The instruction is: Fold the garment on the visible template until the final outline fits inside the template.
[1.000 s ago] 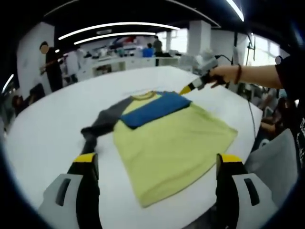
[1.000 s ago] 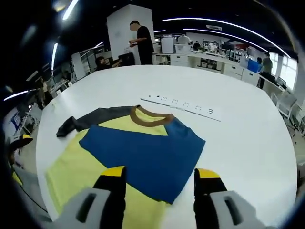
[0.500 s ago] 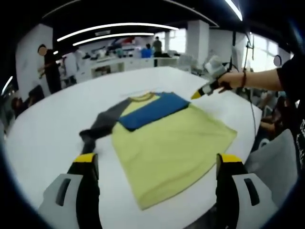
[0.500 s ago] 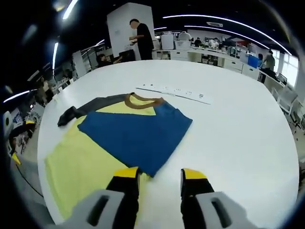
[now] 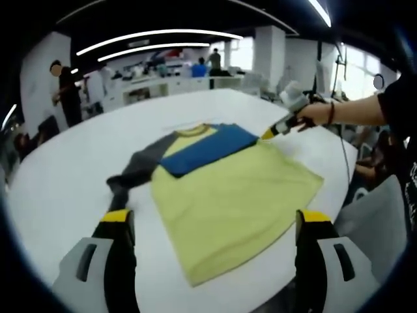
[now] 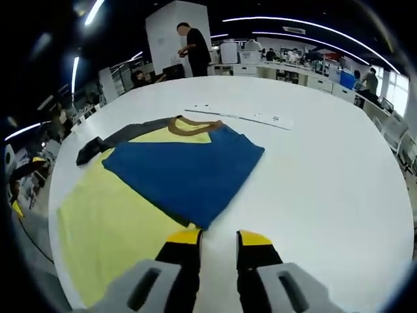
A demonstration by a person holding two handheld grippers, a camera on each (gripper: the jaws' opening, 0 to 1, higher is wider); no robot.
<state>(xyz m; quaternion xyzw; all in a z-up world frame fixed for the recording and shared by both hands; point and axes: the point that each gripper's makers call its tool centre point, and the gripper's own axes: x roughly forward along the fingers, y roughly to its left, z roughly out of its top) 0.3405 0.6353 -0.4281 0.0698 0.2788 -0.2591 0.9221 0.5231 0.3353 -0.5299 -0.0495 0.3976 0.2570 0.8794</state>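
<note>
Garment [image 5: 221, 195]: soft, light, limp; likely slides on table [image 6: 326, 169].
Grasp point: grey sleeve [image 5: 133, 171] end.
Left gripper [image 5: 212, 225]: jaws wide apart, empty.
Right gripper [image 6: 218, 238]: jaws nearly together, empty.

Left gripper view from the hem side, right gripper view low beside the blue sleeve [image 6: 186, 173]; shirt [image 5: 228, 195] shared.

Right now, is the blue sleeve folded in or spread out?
Folded in: the blue sleeve lies flat across the yellow shirt body; the grey sleeve remains spread.

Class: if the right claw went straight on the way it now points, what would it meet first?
Probably the near corner of the blue sleeve, folded over the yellow shirt; the right claw hangs just short of it, though depth is unclear.
</note>
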